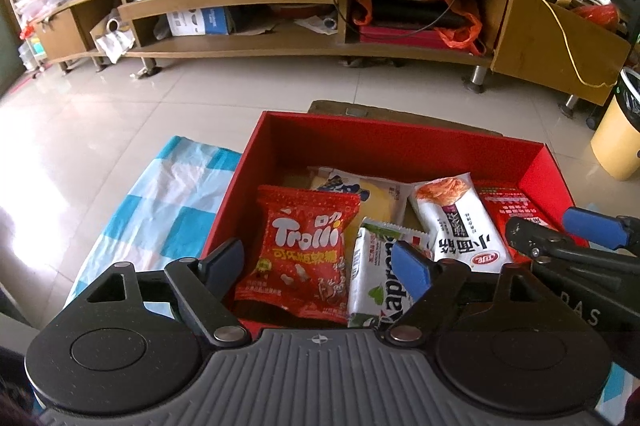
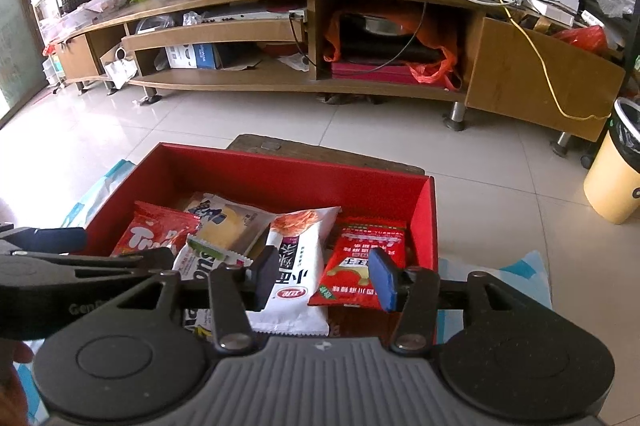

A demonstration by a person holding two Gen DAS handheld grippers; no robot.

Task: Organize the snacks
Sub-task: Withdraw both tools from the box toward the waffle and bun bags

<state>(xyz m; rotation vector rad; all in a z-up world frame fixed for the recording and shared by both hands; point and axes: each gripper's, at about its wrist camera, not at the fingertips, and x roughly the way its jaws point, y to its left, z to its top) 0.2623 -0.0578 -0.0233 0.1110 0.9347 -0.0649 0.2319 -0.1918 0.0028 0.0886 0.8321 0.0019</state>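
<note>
**Snacks in red box, both grippers empty above it**

Red box (image 1: pixel 400 142) sits centre frame on a checked cloth (image 1: pixel 172 210), holding the Trolli bag (image 1: pixel 304 250), a white noodle pack (image 2: pixel 296 266), a red sachet (image 2: pixel 360 262) and more. Left gripper (image 1: pixel 320 266) is spread wide over the Trolli bag, pinching nothing. Right gripper (image 2: pixel 324 278) is parted over noodle pack and sachet, gripping nothing. TV stand (image 1: pixel 280 42) runs across the top.

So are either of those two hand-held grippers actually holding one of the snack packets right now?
No. The left hand-held gripper and right hand-held gripper both hang open above the red box, nothing clamped between their pads.
</note>
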